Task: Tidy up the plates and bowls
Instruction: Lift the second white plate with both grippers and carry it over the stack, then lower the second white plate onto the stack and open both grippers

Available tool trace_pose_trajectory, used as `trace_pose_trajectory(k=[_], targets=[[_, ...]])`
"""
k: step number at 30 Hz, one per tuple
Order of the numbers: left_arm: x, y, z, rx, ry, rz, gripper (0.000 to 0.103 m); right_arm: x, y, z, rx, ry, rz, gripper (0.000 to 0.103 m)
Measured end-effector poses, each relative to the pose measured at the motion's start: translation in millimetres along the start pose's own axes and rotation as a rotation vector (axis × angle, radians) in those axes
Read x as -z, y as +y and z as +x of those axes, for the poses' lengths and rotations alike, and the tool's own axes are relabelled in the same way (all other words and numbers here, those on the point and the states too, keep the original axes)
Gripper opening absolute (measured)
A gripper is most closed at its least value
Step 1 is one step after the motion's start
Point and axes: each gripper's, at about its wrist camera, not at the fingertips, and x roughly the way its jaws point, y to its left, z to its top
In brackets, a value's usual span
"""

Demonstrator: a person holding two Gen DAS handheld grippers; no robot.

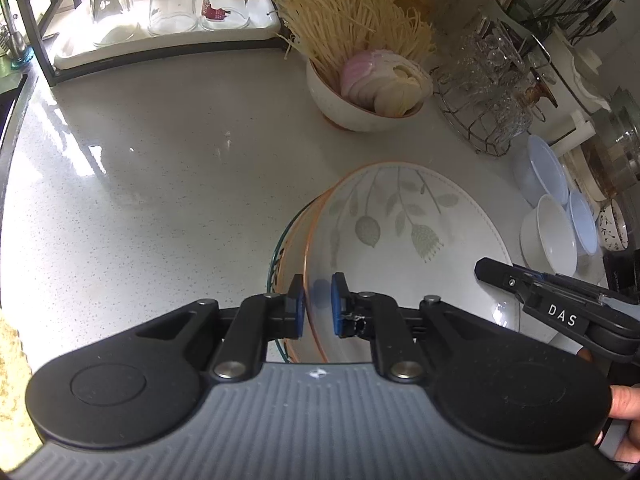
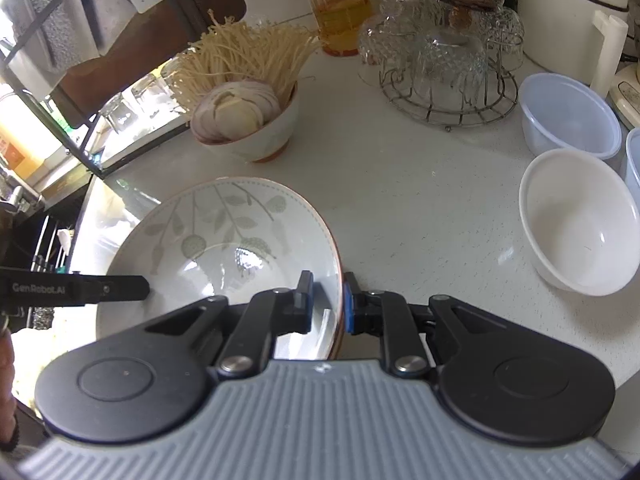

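A pale bowl with a grey leaf pattern and an orange rim (image 1: 400, 216) (image 2: 224, 232) hangs tilted just over the white speckled counter (image 1: 140, 160). My left gripper (image 1: 317, 304) is shut on its near left rim, one blue pad inside the bowl and one outside. My right gripper (image 2: 327, 304) is shut on the opposite rim in the same way; its black fingers (image 1: 492, 270) show at the right of the left wrist view. Under the bowl's left edge peeks another dish with a dark green rim (image 1: 276, 264).
Behind stands a bowl of enoki mushrooms and sliced onion (image 1: 360, 96) (image 2: 248, 120). A wire rack of glass cups (image 1: 488, 92) (image 2: 444, 68), a white bowl (image 2: 580, 220) and translucent plastic bowls (image 2: 568, 116) crowd the right. A tray of upturned glasses (image 1: 168, 0) is far left.
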Motion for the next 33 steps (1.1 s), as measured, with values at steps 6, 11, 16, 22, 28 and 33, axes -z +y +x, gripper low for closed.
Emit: trace_pose_trajectory(k=[6, 11, 16, 22, 28, 33], targets=[[-2.1, -3.4, 8.8, -0.016, 0.025, 0.009, 0.015, -0.7, -4.3, 4.9, -0.008, 0.013, 0.016, 0.018], [-4.8, -4.5, 12.9, -0.042, 0.033, 0.015, 0.016, -0.4, -3.5, 8.6, -0.027, 0.019, 0.015, 0.018], [-9.0, -1.2, 15.2, -0.032, 0.05, -0.003, 0.016, 0.1, -5.5, 11.9, -0.045, 0.016, 0.029, 0.019], [-17.6, 4.9, 17.0, 0.025, 0.118, -0.076, 0.042, 0.1, -6.3, 14.6, -0.056, 0.017, 0.036, 0.018], [-23.3, -3.7, 9.4, -0.007, 0.135, -0.062, 0.06, -0.7, -11.9, 15.5, -0.086, 0.016, 0.05, 0.019], [-26.6, -14.4, -9.9, -0.07, 0.064, -0.022, 0.065, -1.5, -14.1, 12.0, -0.095, -0.005, 0.049, 0.02]])
